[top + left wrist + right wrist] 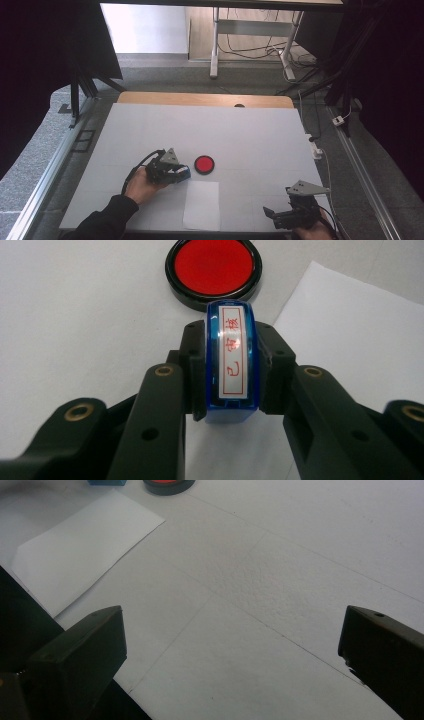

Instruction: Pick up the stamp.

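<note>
A blue stamp (232,362) with a white label of red characters sits between the jaws of my left gripper (232,377), whose pads press on both its sides. It is held just above the table mat (250,135), left of a round red ink pad (204,164) in a black case, which in the left gripper view lies right behind the stamp as the ink pad (214,267). A white sheet of paper (201,205) lies in front of the pad. My right gripper (272,217) rests at the near right corner, jaws wide apart over bare mat (280,580).
The white mat covers a wooden table whose far edge (205,99) shows beyond it. Aluminium rails (50,165) run along both sides. Desk legs and cables (250,50) stand on the floor behind.
</note>
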`<state>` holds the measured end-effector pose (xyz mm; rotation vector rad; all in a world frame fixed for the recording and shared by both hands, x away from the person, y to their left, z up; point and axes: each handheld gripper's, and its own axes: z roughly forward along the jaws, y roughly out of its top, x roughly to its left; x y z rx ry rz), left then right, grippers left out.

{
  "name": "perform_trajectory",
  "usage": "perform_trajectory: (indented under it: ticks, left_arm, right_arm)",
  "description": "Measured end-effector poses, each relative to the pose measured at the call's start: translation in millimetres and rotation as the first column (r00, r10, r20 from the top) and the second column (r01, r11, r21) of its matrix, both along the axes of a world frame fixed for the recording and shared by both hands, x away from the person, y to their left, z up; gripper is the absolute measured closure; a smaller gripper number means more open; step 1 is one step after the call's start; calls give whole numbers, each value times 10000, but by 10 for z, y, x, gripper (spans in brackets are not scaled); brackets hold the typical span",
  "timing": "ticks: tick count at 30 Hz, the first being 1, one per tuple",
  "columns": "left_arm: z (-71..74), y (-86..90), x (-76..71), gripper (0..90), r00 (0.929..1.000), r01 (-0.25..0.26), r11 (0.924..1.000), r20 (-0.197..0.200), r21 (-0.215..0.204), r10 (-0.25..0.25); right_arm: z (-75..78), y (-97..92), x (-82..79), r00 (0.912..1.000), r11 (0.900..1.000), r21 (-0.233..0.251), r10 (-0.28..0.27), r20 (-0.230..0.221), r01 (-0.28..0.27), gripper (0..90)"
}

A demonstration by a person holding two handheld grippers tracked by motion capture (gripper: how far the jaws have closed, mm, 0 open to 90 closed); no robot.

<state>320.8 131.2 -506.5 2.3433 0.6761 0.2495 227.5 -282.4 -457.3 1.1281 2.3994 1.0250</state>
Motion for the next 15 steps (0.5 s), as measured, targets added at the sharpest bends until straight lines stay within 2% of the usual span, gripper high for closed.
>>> perform_trajectory:
  ticks: [5, 10, 15]
  left_arm:
    - [19, -4, -1, 696, 9999, -16, 10000, -133, -97, 14]
    - [67, 19, -1, 696, 9992, -307, 9987, -271, -404, 296]
    - [121, 29, -29, 696, 9993, -324, 9980, -181, -535, 315]
  right_arm:
    - [0, 0, 0, 10000, 10000, 6, 5, -1, -5, 0]
    - [0, -1, -1, 10000, 10000, 6, 17, 6, -17, 0]
    - [1, 0, -1, 10000, 10000, -1, 29, 7, -29, 0]
